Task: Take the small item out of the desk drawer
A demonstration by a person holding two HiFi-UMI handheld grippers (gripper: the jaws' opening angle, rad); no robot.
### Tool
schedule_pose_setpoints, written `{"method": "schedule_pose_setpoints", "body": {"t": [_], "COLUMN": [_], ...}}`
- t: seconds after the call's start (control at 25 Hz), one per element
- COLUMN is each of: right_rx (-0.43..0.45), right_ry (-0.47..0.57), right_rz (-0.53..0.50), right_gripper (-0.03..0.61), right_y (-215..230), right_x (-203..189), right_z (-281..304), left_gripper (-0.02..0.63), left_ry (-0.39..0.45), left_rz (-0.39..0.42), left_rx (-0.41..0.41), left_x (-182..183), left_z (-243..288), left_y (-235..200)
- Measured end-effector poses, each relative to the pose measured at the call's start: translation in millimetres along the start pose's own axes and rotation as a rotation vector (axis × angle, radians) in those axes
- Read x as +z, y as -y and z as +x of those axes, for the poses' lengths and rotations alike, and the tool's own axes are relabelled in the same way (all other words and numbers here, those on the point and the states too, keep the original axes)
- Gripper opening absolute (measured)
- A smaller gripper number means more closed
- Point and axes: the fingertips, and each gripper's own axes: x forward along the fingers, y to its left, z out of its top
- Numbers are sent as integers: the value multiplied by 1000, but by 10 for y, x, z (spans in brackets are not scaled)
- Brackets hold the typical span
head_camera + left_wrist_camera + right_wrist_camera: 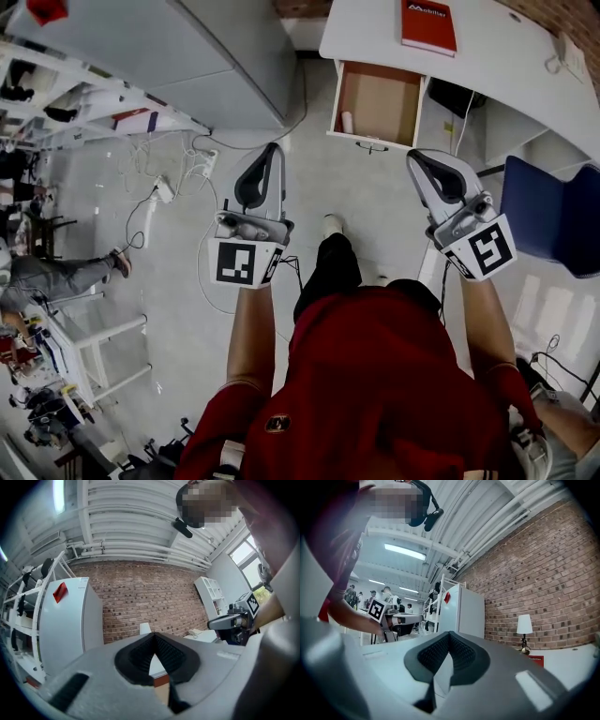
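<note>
The desk drawer (386, 105) stands pulled out from the white desk (511, 52) at the top of the head view. Its brown bottom is bare except for a small white item (346, 121) lying by its left wall. My left gripper (274, 150) is held above the floor, below and to the left of the drawer, shut with nothing in it. My right gripper (413, 158) hangs just below the drawer's right front corner, also shut and empty. In each gripper view the ribbed pads (161, 651) (457, 651) meet at their tips.
A red book (428, 25) lies on the desk above the drawer. A blue chair (548, 216) stands at the right. A grey cabinet (220, 56) is at the upper left, with a power strip (164, 190) and cables on the floor below it. Shelving and another person (56, 274) are at the far left.
</note>
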Motion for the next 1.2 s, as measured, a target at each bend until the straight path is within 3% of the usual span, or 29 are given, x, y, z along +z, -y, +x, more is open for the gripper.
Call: {"method": "schedule_pose_setpoints", "body": {"t": [0.32,0.72,0.96,1.2], "right_rx": [-63,-128,-76,19], "right_ry": [-67,-155,-270,-354], "right_rz": [35,41,16,35], "right_gripper": [11,11,12,12], "right_y": [338,673,1000,1397], "right_x": [-280,-675,-1179,-1748], "right_z": [1032,1792,2035,2251], "left_gripper": [5,6,6,6], "left_ry": [16,18,-2,-44], "left_rz": [-34,-92,-114,-134], "left_rx": [-87,-162,-159,-98], "left_x": [-312,-716,-1010,-1311], "left_z": [565,1082,1365,1645], "left_y": [-832,-1393,-1460,-1557]}}
